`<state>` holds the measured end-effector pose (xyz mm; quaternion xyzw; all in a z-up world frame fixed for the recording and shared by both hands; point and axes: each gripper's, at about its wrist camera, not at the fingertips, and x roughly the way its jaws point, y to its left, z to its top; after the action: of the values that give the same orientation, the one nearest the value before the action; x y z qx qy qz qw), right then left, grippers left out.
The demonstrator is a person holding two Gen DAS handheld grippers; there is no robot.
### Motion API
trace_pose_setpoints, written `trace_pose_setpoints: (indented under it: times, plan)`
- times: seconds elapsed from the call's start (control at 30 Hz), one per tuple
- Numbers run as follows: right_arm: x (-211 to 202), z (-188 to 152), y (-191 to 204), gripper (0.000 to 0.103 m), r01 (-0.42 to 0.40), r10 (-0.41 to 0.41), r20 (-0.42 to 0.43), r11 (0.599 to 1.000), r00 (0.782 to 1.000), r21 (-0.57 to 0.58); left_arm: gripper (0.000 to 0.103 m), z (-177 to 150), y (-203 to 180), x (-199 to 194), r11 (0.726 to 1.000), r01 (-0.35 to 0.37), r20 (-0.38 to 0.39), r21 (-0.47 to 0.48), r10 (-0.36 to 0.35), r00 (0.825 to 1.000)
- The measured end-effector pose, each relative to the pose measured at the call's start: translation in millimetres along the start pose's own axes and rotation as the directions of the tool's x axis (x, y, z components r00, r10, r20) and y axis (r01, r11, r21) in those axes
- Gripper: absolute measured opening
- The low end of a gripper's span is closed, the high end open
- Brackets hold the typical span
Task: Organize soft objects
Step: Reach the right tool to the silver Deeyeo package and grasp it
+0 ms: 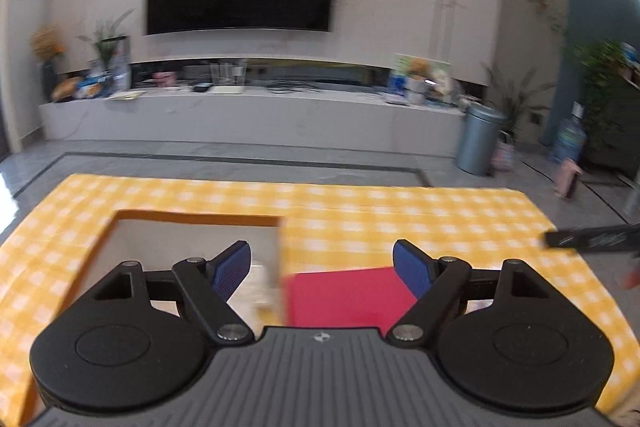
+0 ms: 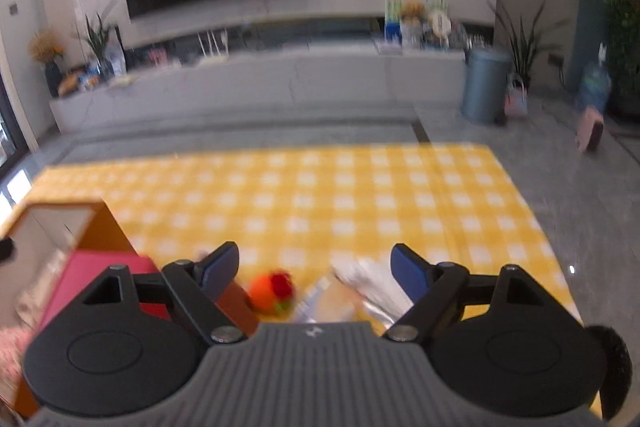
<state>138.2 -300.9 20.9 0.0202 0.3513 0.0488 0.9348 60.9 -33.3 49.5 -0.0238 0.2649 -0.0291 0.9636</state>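
Observation:
An open orange box (image 1: pixel 120 217) with a pale inside stands on the yellow checked tablecloth (image 1: pixel 400 219) at the left; a pale soft thing (image 1: pixel 256 287) lies inside it. A red flat piece (image 1: pixel 344 299) sits against the box's right side. My left gripper (image 1: pixel 322 267) is open and empty, above the box's right wall and the red piece. My right gripper (image 2: pixel 314 271) is open and empty, just above an orange and red plush toy (image 2: pixel 274 291) and a white soft packet (image 2: pixel 372 287). The box (image 2: pixel 108 227) and red piece (image 2: pixel 92 275) show at left in the right wrist view.
The cloth (image 2: pixel 340 195) covers a low table; grey floor lies beyond. A grey bin (image 1: pixel 478 141) and plants stand at the right. A long white TV bench (image 1: pixel 248 115) and a wall TV are far behind. The right gripper's finger (image 1: pixel 592 239) shows at the right edge.

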Motion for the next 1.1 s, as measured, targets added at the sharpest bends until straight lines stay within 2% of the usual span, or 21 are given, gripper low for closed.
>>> trace_pose_setpoints:
  times: [0.13, 0.23, 0.3, 0.37, 0.47, 0.53, 0.6, 0.77, 0.9, 1.1]
  plan:
    - [33, -14, -12, 0.082, 0.051, -0.058, -0.092, 0.996, 0.994, -0.073, 0.095, 2, -34, 11, 0.997, 0.042, -0.015, 0.070, -0.041, 0.999]
    - [51, -21, -22, 0.081, 0.012, -0.023, -0.145, 0.997, 0.989, -0.074, 0.095, -5, -49, 20, 0.995, 0.049, -0.016, 0.091, -0.047, 0.999]
    - [61, -25, -26, 0.076, 0.000, -0.012, -0.179, 0.997, 0.984, -0.071, 0.095, -9, -52, 25, 0.995, 0.074, -0.045, 0.070, -0.071, 0.996]
    - [70, -27, -30, 0.074, 0.014, -0.029, -0.199, 0.997, 0.980, -0.079, 0.095, -15, -50, 26, 0.996, 0.086, -0.040, 0.033, -0.085, 0.996]
    - [77, -33, -31, 0.073, 0.017, -0.033, -0.217, 0.997, 0.976, -0.077, 0.095, -23, -49, 26, 0.994, 0.097, -0.014, 0.047, -0.096, 0.995]
    - [86, -35, -34, 0.068, 0.012, -0.025, -0.236, 0.998, 0.972, -0.055, 0.095, -28, -48, 30, 0.993, 0.097, -0.024, 0.060, -0.096, 0.995]
    - [96, -39, -34, 0.068, 0.018, -0.031, -0.253, 0.998, 0.967, -0.054, 0.095, -34, -47, 34, 0.993, 0.103, -0.039, 0.064, -0.101, 0.994]
    - [113, -43, -27, 0.067, 0.039, -0.069, -0.241, 0.991, 0.968, -0.127, 0.095, -43, -49, 43, 0.993, 0.101, -0.064, 0.060, -0.097, 0.993]
    - [120, -40, -26, 0.064, 0.020, -0.053, -0.236, 0.990, 0.970, -0.140, 0.095, -46, -51, 39, 0.989, 0.118, -0.063, 0.085, -0.113, 0.992]
    - [122, -40, -23, 0.073, -0.002, -0.038, -0.247, 0.988, 0.968, -0.157, 0.095, -46, -52, 32, 0.988, 0.122, -0.058, 0.090, -0.118, 0.991]
